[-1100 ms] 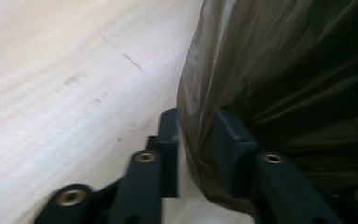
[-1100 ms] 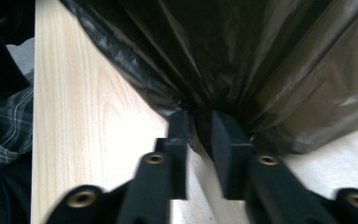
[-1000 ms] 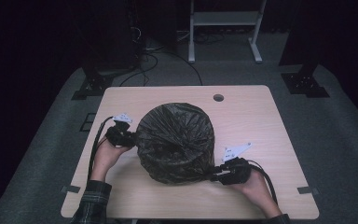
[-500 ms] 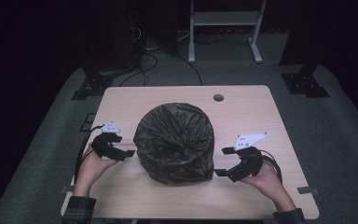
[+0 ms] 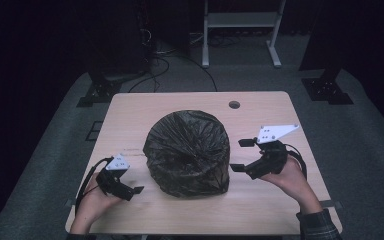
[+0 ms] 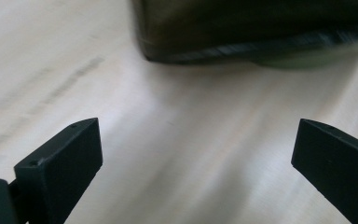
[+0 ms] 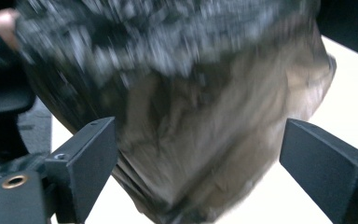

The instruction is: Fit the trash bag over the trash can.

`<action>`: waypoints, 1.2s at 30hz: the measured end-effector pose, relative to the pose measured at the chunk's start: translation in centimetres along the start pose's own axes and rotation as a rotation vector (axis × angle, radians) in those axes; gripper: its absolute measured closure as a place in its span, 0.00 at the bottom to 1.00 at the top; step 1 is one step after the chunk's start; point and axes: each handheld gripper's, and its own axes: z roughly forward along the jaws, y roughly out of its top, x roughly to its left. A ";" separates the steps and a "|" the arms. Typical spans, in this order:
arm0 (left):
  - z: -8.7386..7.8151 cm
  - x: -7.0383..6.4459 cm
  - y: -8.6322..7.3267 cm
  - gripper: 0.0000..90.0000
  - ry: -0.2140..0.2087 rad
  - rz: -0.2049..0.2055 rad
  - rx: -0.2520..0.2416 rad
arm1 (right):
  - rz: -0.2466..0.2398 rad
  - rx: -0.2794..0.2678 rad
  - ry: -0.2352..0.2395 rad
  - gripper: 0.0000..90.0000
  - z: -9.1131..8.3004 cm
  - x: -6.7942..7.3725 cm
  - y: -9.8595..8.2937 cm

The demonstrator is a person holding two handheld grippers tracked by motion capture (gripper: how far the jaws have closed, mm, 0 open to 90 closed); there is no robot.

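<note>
— So, where does the black bag-covered bin (image 5: 187,153) sit against the two claws?

— Between them, in the middle of the table (image 5: 265,210). From the high view, the left gripper (image 5: 136,191) is low on the table at the bin's near left corner, its jaws pointing toward the bin's base, with a gap of bare wood between them and the plastic. The right gripper (image 5: 240,155) is held up off the table on the other side, jaws aimed at the bin's flank, close beside it; whether the tips brush the plastic I cannot tell.

— And are the claws spread or pinching?

— Both spread wide, with nothing pinched. In the left gripper view the left gripper (image 6: 196,154) has its two black jaws far apart with pale tabletop (image 6: 177,158) between them, and the bin's lower edge (image 6: 242,42) lies ahead of and above the jaws, blurred. In the right gripper view the right gripper (image 7: 198,158) is just as wide, and the crinkled bag (image 7: 191,116) fills the space ahead of and between the jaws, also blurred.

— Anything else near the claws?

— A hand (image 5: 290,177) grips the right one from behind, a dark sleeve (image 5: 320,226) below it; another hand (image 5: 92,202) holds the left one.
</note>
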 end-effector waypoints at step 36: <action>3.2 -3.5 -2.0 0.00 -0.104 0.101 -0.057 | -0.189 0.343 0.087 0.12 10.7 1.5 11.0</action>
